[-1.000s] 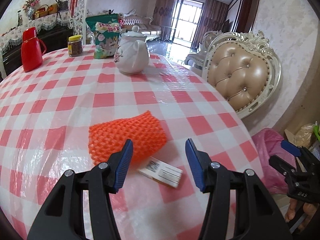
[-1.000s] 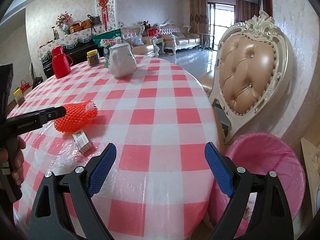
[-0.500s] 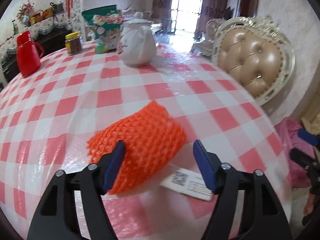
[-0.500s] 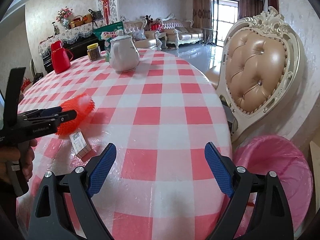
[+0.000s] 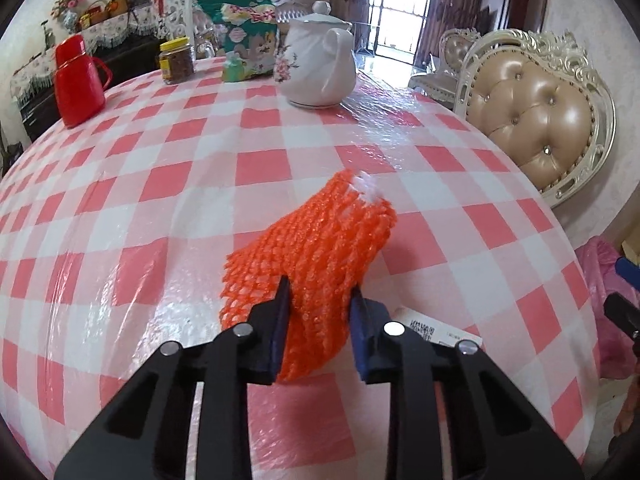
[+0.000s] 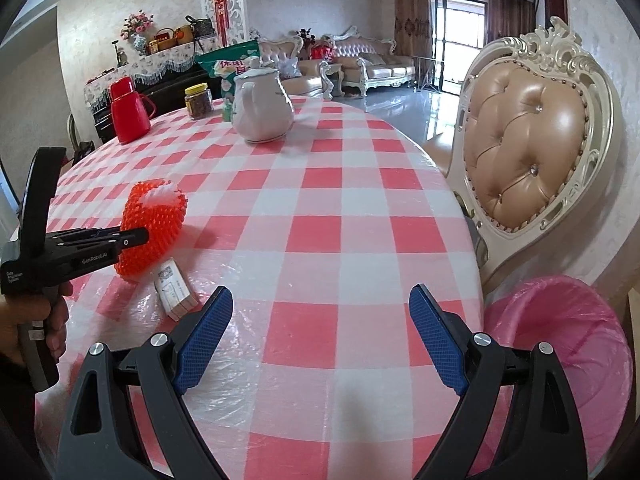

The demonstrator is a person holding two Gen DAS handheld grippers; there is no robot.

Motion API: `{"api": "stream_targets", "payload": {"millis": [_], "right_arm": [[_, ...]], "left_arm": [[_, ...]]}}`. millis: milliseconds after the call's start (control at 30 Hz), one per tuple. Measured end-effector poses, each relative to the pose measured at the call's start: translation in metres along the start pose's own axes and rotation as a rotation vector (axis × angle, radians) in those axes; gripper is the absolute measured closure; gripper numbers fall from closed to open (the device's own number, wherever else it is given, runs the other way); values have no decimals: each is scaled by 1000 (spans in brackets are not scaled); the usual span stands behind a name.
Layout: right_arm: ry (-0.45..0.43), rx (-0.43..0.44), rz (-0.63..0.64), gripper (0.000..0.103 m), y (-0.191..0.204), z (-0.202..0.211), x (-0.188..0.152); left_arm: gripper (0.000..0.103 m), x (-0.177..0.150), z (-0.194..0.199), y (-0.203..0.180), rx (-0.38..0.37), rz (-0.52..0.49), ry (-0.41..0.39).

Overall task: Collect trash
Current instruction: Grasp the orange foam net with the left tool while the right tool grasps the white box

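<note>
Blue-padded left gripper [image 5: 318,324] clamped on near end of orange foam mesh fruit sleeve [image 5: 316,248], low centre of left view. Small white barcoded card box [image 6: 175,288] just beside sleeve on red-and-white checked plastic tablecloth [image 6: 320,200]. Right gripper [image 6: 320,340] wide apart, nothing between pads, bottom of right view. Pink-lined bin [image 6: 560,340] lower right, beyond table edge.
</note>
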State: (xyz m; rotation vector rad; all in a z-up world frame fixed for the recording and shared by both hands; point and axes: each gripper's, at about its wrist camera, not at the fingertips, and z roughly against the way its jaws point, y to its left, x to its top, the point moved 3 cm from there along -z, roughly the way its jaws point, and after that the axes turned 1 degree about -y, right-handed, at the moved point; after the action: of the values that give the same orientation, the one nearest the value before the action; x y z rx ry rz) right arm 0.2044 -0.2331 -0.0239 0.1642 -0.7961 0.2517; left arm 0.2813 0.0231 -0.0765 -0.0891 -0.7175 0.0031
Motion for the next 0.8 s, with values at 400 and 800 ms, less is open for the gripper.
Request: {"api": "stream_targets", "payload": {"millis": [400,800], "right_arm": [[0,38,22,19,25,-3,0],[51,102,108,19,77,-32,0]], "left_arm": [[79,-16,45,28,-18,110,-55],[79,-30,71,54,-31,211,-105]]}}
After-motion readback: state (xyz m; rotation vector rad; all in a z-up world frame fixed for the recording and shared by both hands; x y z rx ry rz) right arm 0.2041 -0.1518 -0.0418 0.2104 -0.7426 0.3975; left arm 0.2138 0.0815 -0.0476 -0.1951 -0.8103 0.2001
